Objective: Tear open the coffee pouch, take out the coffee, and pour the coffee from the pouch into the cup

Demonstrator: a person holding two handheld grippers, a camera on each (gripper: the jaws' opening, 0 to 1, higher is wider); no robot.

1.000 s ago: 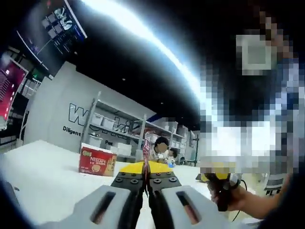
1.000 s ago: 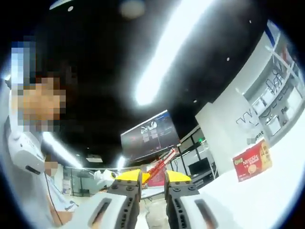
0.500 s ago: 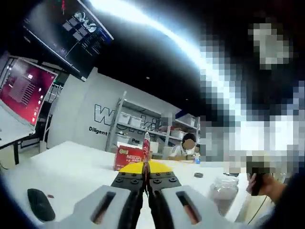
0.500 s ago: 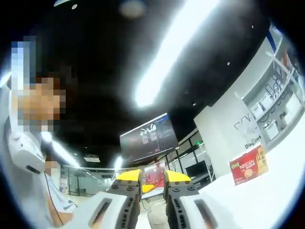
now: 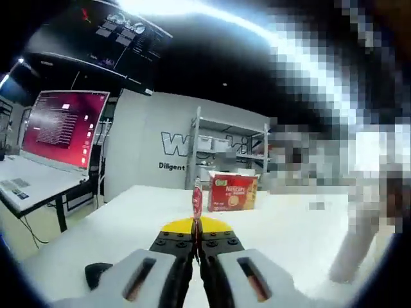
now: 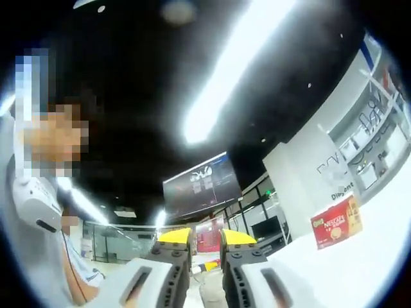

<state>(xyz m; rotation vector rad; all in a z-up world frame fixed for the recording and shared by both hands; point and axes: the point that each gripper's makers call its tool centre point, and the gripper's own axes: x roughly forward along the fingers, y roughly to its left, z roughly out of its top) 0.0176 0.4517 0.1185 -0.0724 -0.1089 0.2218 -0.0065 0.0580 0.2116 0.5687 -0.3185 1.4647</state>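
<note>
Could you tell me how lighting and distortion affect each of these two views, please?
Left gripper view: a ceiling strip light glares along the top, straight shelving bows, and the red box stays readable. Right gripper view: a blown-out light streak dominates, and the wall leans steeply.

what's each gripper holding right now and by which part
The left gripper is shut on a thin red coffee pouch, pinched at its lower end so it stands up from the tips. The right gripper is open, holding nothing.
</note>
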